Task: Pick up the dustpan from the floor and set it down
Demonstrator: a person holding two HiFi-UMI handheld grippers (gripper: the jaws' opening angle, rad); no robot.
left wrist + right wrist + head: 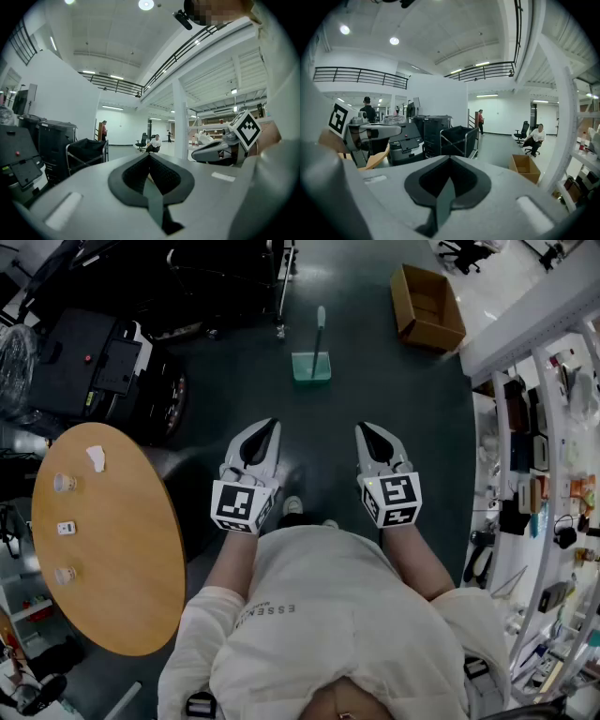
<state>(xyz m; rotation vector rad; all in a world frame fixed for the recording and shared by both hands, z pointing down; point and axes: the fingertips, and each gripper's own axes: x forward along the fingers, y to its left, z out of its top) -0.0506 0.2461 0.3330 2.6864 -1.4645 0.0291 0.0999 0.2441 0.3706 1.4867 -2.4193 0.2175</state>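
A pale green dustpan (311, 367) stands on the dark floor ahead of me, its long handle (320, 330) upright. It shows only in the head view. My left gripper (271, 425) and right gripper (365, 428) are held side by side in front of my body, well short of the dustpan and above the floor. The left gripper's (150, 156) jaws meet at their tips with nothing between them. The right gripper (450, 159) is likewise shut and empty. Each gripper appears at the edge of the other's view.
A round wooden table (103, 549) stands close at my left. Black carts and machines (89, 362) fill the far left. An open cardboard box (428, 307) lies beyond the dustpan to the right. Shelving (544, 474) lines the right side. People sit and stand far off.
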